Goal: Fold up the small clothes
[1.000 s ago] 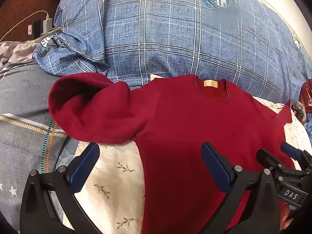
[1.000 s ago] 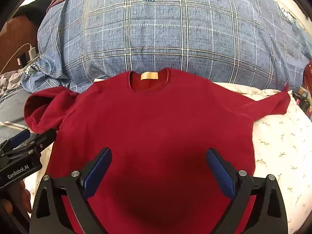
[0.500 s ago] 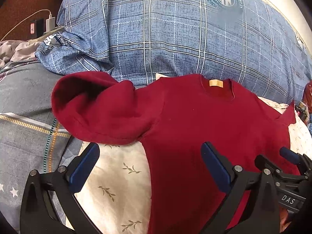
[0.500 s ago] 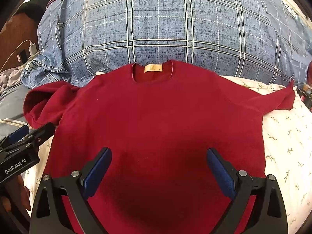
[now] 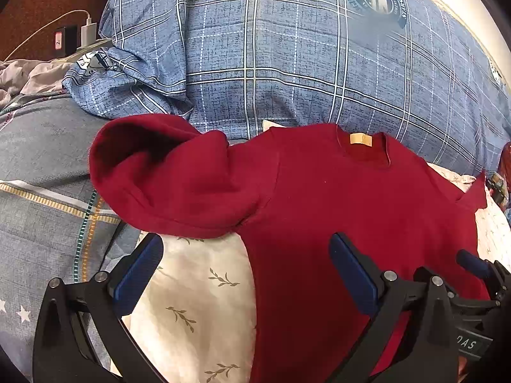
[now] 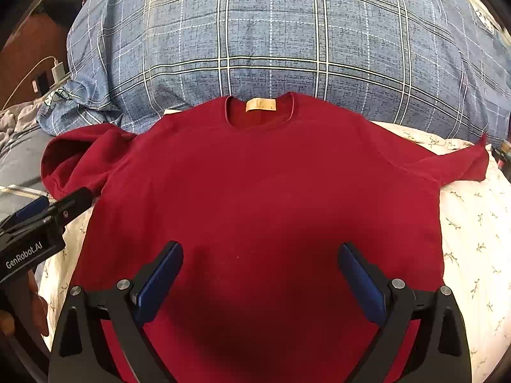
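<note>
A dark red sweater (image 6: 262,185) lies flat, front down, on a white leaf-print sheet (image 6: 472,223), collar with a tan label (image 6: 260,105) toward the far side. Its left sleeve (image 5: 166,175) is bunched and curled up; the right sleeve (image 6: 447,162) lies spread out. My left gripper (image 5: 246,268) is open and empty, over the sweater's left side edge below the bunched sleeve. My right gripper (image 6: 260,271) is open and empty above the lower middle of the sweater. The left gripper also shows in the right wrist view (image 6: 48,207).
A large blue plaid pillow (image 6: 287,41) lies right behind the collar. A grey patterned quilt (image 5: 41,166) is at the left. A charger and cable (image 5: 86,28) sit at the far left. A small dark object (image 5: 496,188) lies by the right sleeve tip.
Both grippers have shifted slightly, so the sweater sits lower and more rightward in the views. The sweater itself has not moved; both grippers stay open.
</note>
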### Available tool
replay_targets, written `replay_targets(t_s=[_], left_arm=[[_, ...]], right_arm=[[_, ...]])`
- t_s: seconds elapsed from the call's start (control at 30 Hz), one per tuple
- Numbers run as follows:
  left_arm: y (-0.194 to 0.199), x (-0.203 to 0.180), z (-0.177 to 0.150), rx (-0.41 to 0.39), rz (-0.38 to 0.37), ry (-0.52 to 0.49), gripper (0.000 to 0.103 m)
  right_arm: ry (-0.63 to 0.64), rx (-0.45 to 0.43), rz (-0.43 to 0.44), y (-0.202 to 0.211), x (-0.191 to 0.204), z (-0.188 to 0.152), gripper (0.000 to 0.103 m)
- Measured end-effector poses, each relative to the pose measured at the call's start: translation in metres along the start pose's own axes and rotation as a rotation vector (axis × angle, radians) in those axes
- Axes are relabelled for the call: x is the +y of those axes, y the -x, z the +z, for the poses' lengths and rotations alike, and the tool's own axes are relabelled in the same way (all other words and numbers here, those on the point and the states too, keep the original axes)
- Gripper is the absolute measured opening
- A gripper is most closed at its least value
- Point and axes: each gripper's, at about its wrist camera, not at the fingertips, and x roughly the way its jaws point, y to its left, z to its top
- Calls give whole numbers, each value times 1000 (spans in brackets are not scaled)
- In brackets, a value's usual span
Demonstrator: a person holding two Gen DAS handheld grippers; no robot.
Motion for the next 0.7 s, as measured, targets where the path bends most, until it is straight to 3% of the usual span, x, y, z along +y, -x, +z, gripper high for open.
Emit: replay_targets(t_s=[0.43, 0.7], left_arm=[[1, 14, 9, -13, 25, 32, 103], [16, 61, 33, -112, 147, 114, 103]], right_arm=[[-4, 10, 10, -2, 1, 0, 98], [15, 14, 38, -4, 9, 3, 98]])
